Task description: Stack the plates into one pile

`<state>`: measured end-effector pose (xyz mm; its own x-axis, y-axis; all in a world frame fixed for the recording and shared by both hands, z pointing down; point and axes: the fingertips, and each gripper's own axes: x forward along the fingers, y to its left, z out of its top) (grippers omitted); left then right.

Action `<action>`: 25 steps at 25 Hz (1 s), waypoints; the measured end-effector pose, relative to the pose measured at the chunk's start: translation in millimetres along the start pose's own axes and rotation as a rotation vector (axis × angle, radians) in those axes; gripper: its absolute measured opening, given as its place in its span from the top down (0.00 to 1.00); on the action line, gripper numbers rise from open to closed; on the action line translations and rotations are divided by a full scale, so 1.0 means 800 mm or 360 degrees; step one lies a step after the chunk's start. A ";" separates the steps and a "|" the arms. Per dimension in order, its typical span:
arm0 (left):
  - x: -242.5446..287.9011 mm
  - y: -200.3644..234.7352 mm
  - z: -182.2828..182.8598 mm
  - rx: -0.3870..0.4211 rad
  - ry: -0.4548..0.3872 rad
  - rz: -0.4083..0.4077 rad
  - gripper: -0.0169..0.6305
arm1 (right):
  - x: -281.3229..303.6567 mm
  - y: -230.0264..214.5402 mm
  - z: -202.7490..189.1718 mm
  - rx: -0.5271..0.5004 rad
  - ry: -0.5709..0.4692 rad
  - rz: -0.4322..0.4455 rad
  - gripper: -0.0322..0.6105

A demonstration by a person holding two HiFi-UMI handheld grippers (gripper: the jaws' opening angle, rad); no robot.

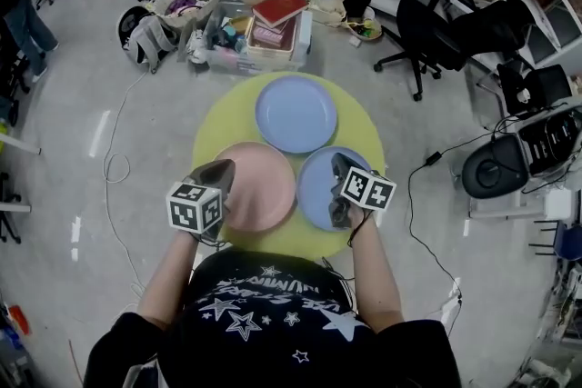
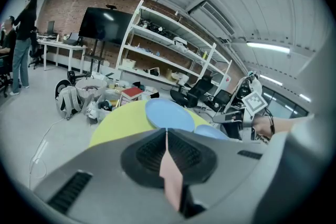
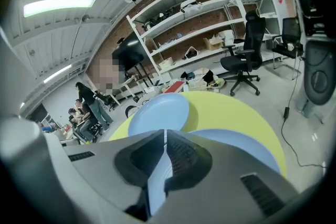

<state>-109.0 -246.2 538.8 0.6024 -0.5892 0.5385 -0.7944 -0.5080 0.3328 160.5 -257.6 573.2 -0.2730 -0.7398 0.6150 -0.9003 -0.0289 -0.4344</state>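
On a round yellow table [image 1: 241, 114] lie three plates: a blue plate [image 1: 296, 114] at the far middle, a pink plate [image 1: 264, 191] at the near left and a second blue plate [image 1: 318, 186] at the near right. My left gripper [image 1: 221, 173] hovers over the pink plate's left edge with its jaws shut; in the left gripper view [image 2: 167, 132] pink shows through the slit behind the tips. My right gripper [image 1: 339, 164] is over the near blue plate, also shut, and in the right gripper view [image 3: 164, 132] blue shows through its slit. Neither gripper holds anything.
Behind the table, bins of books and clutter [image 1: 259, 27] stand on the floor, with a backpack [image 1: 150, 36] to their left. A black office chair [image 1: 436, 36] is at the far right and a round black machine [image 1: 496, 166] with cables beside the table. People [image 3: 86, 105] stand farther back.
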 end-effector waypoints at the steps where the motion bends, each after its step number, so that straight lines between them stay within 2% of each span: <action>1: 0.003 0.004 0.002 0.0018 0.0001 0.0002 0.94 | 0.006 -0.002 0.002 0.0028 0.0004 0.0007 0.92; 4: 0.013 0.011 0.006 0.0057 0.0009 -0.0005 0.94 | 0.023 -0.009 0.010 0.0116 0.0026 0.0014 0.92; 9: 0.026 0.016 0.005 0.0050 0.0026 -0.0023 0.94 | 0.048 -0.027 0.022 0.0230 0.0053 -0.0008 0.92; 15: 0.043 0.027 0.009 0.0036 0.0042 -0.0015 0.94 | 0.077 -0.038 0.034 0.0195 0.0119 -0.0062 0.92; 16: 0.046 0.028 0.009 0.0035 0.0045 -0.0015 0.94 | 0.082 -0.040 0.035 0.0184 0.0136 -0.0072 0.91; 19: 0.051 0.030 0.008 0.0028 0.0059 -0.0016 0.94 | 0.096 -0.042 0.036 0.0168 0.0186 -0.0080 0.79; 25: 0.056 0.031 0.004 -0.0002 0.0088 -0.0006 0.94 | 0.119 -0.058 0.039 0.0217 0.0250 -0.0106 0.69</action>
<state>-101.3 -287.0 568.4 0.6000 -0.5518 0.5793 -0.7924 -0.5092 0.3358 187.0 -347.3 631.4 -0.2735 -0.6194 0.7359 -0.8669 -0.1727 -0.4676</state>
